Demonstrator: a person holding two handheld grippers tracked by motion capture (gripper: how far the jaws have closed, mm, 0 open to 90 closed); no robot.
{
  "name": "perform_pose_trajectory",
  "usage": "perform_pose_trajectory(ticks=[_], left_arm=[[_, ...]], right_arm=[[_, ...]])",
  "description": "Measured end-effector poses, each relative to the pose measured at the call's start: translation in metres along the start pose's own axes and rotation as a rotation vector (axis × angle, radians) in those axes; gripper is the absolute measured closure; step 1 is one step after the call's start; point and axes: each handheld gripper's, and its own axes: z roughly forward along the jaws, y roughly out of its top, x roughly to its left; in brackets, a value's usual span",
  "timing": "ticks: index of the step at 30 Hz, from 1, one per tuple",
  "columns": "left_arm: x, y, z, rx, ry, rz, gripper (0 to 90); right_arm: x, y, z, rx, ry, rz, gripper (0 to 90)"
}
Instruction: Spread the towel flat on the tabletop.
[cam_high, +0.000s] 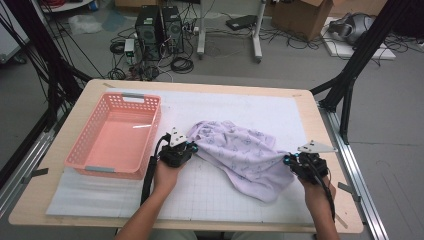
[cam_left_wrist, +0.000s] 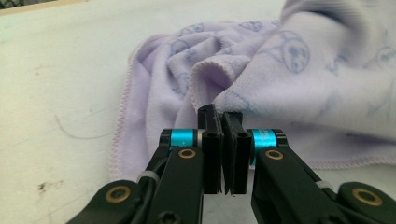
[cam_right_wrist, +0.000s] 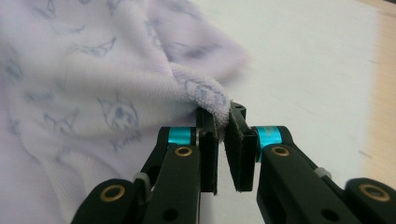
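Both grippers clamped on lilac towel (cam_high: 240, 152) | left gripper (cam_high: 192, 147), right gripper (cam_high: 287, 159) | step: spreading near table's front edge | next: pull corners apart, taut

A light wooden table (cam_high: 320, 150) carries a white gridded mat (cam_high: 210, 195) over most of its top, and on that mat lie a pink plastic basket (cam_high: 116, 135) at the left and a crumpled lilac printed towel (cam_high: 240, 152) just beside it, toward the middle.
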Motion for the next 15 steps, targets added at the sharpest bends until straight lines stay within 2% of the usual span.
perform_pose_trajectory(ticks=[2,3,4,5,6,8,10,11,13,15], left_arm=[[0.000,-0.001,0.003,0.002,0.013,-0.009,86.7],[0.000,-0.001,0.004,0.005,0.014,-0.023,85.8],[-0.001,-0.001,0.005,0.006,0.009,-0.033,82.1],[-0.003,-0.001,0.005,0.011,-0.007,-0.041,74.8],[-0.004,-0.001,0.004,0.013,-0.018,-0.041,63.0],[-0.009,0.001,-0.001,0.011,-0.044,-0.032,51.5],[-0.013,0.003,-0.007,0.002,-0.073,-0.023,48.7],[-0.016,0.003,-0.010,-0.001,-0.081,-0.017,46.9],[-0.022,0.003,-0.018,-0.016,-0.105,-0.016,44.7],[-0.027,0.001,-0.022,-0.027,-0.121,-0.005,45.0]], right_arm=[[-0.004,-0.004,0.000,0.026,-0.035,0.008,83.3],[-0.004,-0.005,0.000,0.031,-0.025,0.010,82.0],[-0.003,-0.006,0.001,0.029,0.002,0.014,78.5],[-0.002,-0.006,0.002,0.020,0.024,0.013,75.8],[-0.002,-0.006,0.002,-0.004,0.063,0.010,71.0],[-0.002,-0.004,0.000,-0.039,0.094,0.019,62.2],[-0.005,-0.003,-0.003,-0.080,0.114,0.036,55.5],[-0.006,-0.003,-0.005,-0.098,0.115,0.037,52.6],[-0.008,-0.004,-0.008,-0.116,0.079,0.039,51.0],[-0.012,-0.007,-0.008,-0.111,0.065,0.055,50.5]])
